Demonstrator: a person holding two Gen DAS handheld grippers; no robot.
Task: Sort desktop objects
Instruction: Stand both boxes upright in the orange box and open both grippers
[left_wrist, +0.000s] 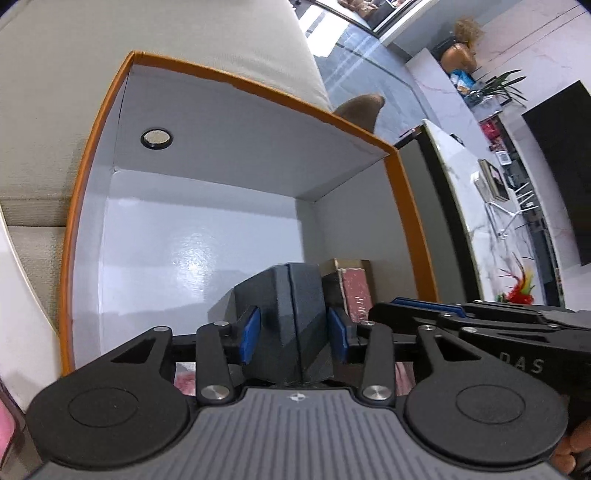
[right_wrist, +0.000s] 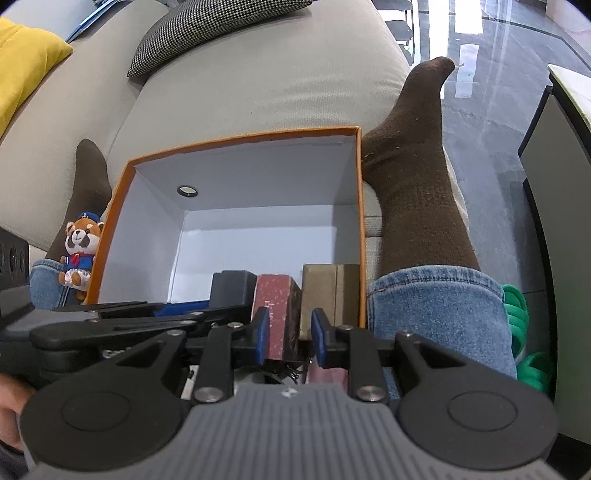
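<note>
An orange-edged box (left_wrist: 92, 155) with a white inside (right_wrist: 122, 192) stands in front of both grippers. My left gripper (left_wrist: 293, 334) is shut on a dark grey box (left_wrist: 291, 310) and holds it inside the orange box, near its front wall. It shows as a black box (right_wrist: 231, 288) in the right wrist view. My right gripper (right_wrist: 288, 334) has its blue pads on either side of a red box (right_wrist: 275, 314); the left pad touches it, the right pad stands a little apart. A gold-brown box (right_wrist: 330, 291) stands in the box's right corner.
A small plush bear (right_wrist: 79, 251) sits left of the orange box. A person's legs in brown socks (right_wrist: 417, 173) and jeans flank the box on a beige sofa (right_wrist: 258, 81). A round grommet hole (left_wrist: 157, 139) is in the box's far wall. A marble-topped table (left_wrist: 465, 192) is at right.
</note>
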